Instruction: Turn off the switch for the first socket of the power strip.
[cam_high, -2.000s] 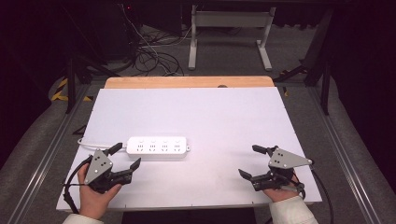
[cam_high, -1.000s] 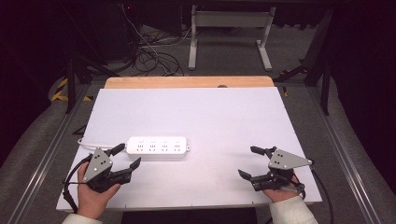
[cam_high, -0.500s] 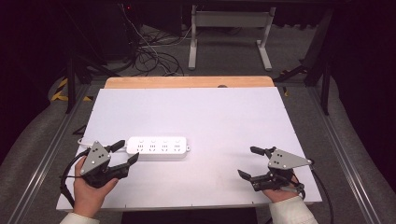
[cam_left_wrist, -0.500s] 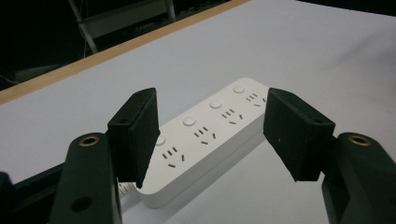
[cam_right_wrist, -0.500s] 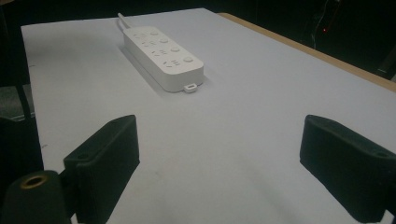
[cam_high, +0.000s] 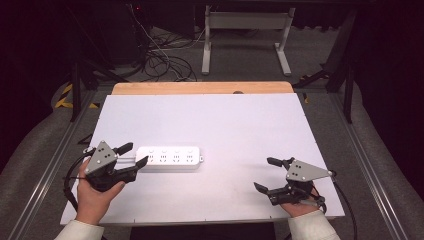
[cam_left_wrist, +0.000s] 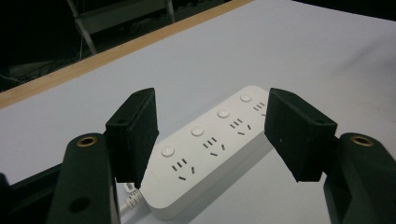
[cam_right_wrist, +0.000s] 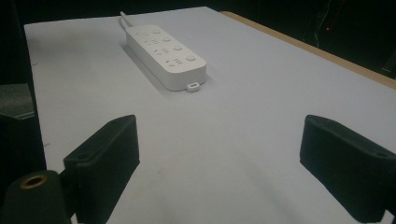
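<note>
Left gripper (cam_high: 131, 154) jaws spread wide, nothing held, straddling cord end of white power strip (cam_high: 169, 158) | right gripper (cam_high: 268, 174) wide open, empty, near surface's front-right corner | strip near table (cam_high: 240, 125) left edge, no readable writing | cables (cam_high: 160, 60) on floor beyond.

No text, label, brand, number or sign can be read anywhere, not even on the power strip (cam_left_wrist: 211, 150), whose top carries only unmarked round buttons beside its socket slots.
</note>
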